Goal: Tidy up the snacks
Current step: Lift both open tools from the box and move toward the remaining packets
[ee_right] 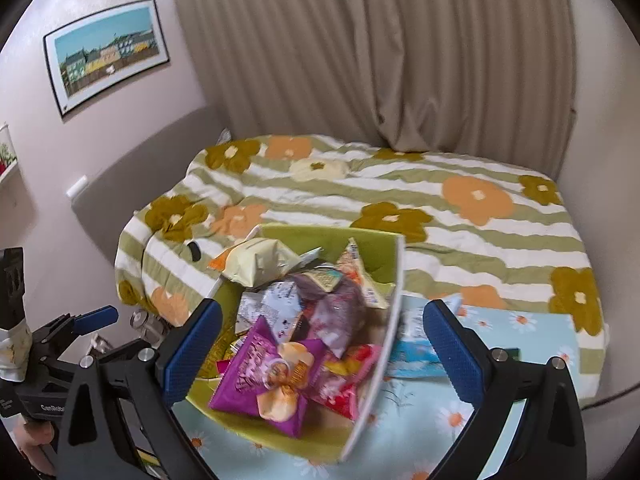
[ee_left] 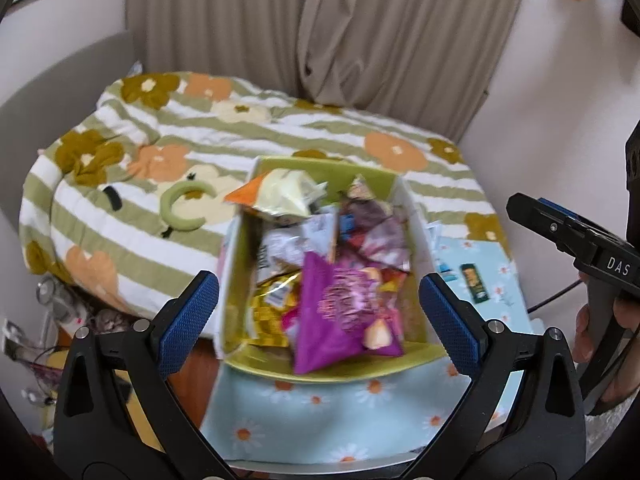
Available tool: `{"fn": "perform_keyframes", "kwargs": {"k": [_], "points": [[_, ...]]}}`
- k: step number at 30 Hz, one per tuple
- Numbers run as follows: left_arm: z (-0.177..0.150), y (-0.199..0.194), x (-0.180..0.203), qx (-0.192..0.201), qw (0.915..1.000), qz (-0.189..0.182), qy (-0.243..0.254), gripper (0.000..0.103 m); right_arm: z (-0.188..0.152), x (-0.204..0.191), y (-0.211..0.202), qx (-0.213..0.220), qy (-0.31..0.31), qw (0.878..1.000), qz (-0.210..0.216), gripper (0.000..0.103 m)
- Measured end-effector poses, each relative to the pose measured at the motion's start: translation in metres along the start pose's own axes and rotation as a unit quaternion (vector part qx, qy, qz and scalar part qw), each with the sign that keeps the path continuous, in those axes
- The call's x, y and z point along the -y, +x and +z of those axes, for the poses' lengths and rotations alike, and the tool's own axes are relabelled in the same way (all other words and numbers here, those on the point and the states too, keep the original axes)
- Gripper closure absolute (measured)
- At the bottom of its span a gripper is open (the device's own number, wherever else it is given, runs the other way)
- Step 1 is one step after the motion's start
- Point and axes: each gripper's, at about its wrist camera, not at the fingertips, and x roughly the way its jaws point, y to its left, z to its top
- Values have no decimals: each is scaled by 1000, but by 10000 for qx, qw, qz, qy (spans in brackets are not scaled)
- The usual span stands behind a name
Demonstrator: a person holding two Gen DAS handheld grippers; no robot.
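A green-lined box [ee_left: 416, 356] [ee_right: 280, 438] stands on a daisy-print table and is full of snack packets. A purple packet [ee_left: 340, 304] [ee_right: 264, 376] lies on top at the front, a pale yellow bag [ee_left: 286, 192] [ee_right: 258, 262] sticks up at the back. A small dark green packet [ee_left: 474, 282] and a blue-white packet [ee_right: 416, 350] lie on the table right of the box. My left gripper [ee_left: 320, 312] is open and empty above the box's near end. My right gripper [ee_right: 322, 344] is open and empty over the box; it also shows at the right edge of the left wrist view [ee_left: 532, 216].
A bed with a green-striped flower quilt [ee_left: 280, 128] [ee_right: 480, 232] lies behind the table. A green neck pillow [ee_left: 182, 208] rests on it. Beige curtains [ee_right: 380, 60] hang behind. Clutter [ee_left: 60, 312] sits low on the left, beside the table.
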Motion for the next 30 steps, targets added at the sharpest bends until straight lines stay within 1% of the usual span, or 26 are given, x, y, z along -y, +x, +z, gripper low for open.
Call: {"fn": "perform_keyframes", "kwargs": {"k": [5, 9, 13, 17, 22, 24, 27, 30], "points": [[-4, -8, 32, 113, 9996, -168, 177, 3, -4, 27, -39, 218, 173, 9990, -363, 3], [-9, -4, 64, 95, 9993, -220, 288, 3, -11, 58, -60, 319, 269, 9972, -621, 3], [-13, 6, 105, 113, 9993, -171, 305, 3, -18, 91, -67, 285, 315, 9972, -608, 3], [-18, 23, 150, 65, 9997, -106, 211, 3, -26, 127, -70, 135, 114, 9976, -662, 3], [-25, 53, 201, -33, 9999, 34, 101, 3, -34, 174, -70, 2, 20, 9981, -609, 3], [-28, 67, 222, -79, 9999, 119, 98, 3, -38, 193, -67, -93, -46, 9978, -650, 3], [-31, 88, 247, -175, 9990, 328, 256, 3, -46, 214, -61, -214, -124, 9978, -610, 3], [-33, 118, 267, -376, 9962, 618, 494, 3, -57, 234, -50, -381, -146, 9973, -609, 3]]}}
